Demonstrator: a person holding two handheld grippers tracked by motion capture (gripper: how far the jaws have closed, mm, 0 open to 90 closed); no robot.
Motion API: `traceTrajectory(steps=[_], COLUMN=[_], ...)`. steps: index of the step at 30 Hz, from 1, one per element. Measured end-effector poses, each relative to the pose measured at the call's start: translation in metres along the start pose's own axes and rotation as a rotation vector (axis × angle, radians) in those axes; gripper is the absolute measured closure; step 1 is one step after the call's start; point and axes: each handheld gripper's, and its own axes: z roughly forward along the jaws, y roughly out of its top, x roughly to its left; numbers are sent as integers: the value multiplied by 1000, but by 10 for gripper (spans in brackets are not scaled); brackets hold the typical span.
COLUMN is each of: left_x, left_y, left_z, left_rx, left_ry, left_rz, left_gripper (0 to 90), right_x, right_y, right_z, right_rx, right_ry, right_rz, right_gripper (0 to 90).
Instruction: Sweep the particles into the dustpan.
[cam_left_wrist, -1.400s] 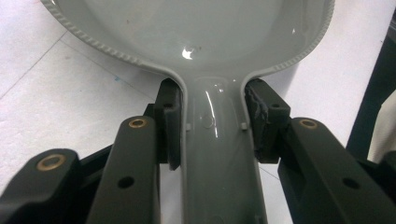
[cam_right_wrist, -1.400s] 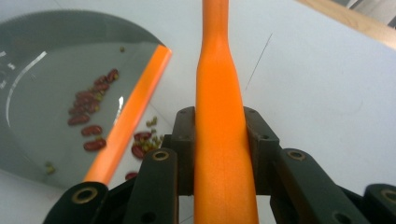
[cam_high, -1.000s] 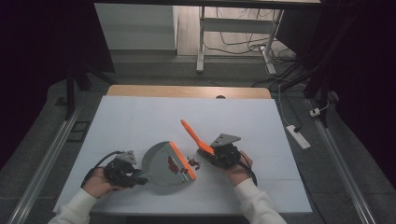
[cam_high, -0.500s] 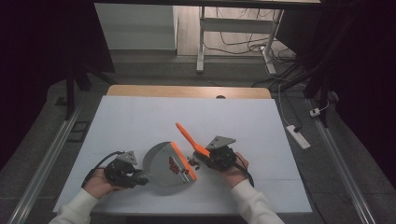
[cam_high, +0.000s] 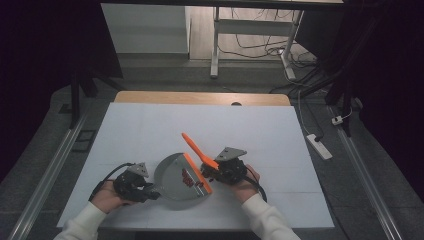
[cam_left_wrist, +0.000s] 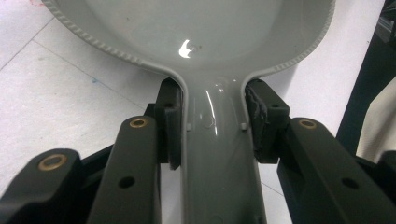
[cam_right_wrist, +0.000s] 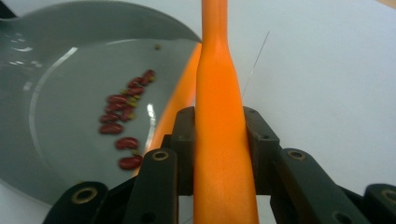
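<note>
Sweeping looks mostly done; red beans (cam_right_wrist: 122, 119) already lie inside the grey dustpan (cam_high: 175, 175) near the bench's (cam_high: 150, 125) front edge; left hand-held gripper (cam_left_wrist: 212, 126) clamped on the dustpan handle; right hand-held gripper (cam_right_wrist: 219, 140) clamped on the orange brush (cam_high: 199, 151) handle, brush head at the pan's lip; no stray beans visible on the bench; left, probably: lifting and emptying the pan.

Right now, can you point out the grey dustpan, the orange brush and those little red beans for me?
grey dustpan (cam_high: 172, 175): high view, bare floor of the pan.
orange brush (cam_right_wrist: 223, 140): right gripper view, handle between the jaws.
red beans (cam_right_wrist: 122, 116): right gripper view, middle of the cluster in the pan.
</note>
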Motion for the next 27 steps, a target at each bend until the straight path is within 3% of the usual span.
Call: traceTrajectory(steps=[3, 5, 10, 13, 15, 21, 27], left_x=[0, 0, 0, 0, 0, 0, -1], left_y=[0, 0, 0, 0, 0, -1, -3], left_z=[0, 0, 1, 0, 0, -1, -3], left_rx=[1, 0, 1, 1, -1, -6, -7], left_ry=[1, 0, -1, -2, -4, -5, -11], left_rz=[-2, -3, -2, 0, -1, 2, 6], left_gripper=[622, 622, 622, 622, 622, 622, 622], right_x=[6, 10, 14, 16, 14, -8, -23], right_y=[2, 4, 10, 13, 14, 9, -4], right_z=[3, 3, -1, -5, -9, -23, -28], right_rx=[-7, -8, -48, -70, -87, -99, -63], right_ry=[42, 44, 117, 109, 88, 12, -36], right_rz=[-1, -17, 9, -32, -35, 16, 59], right_gripper=[698, 698, 699, 699, 699, 699, 699])
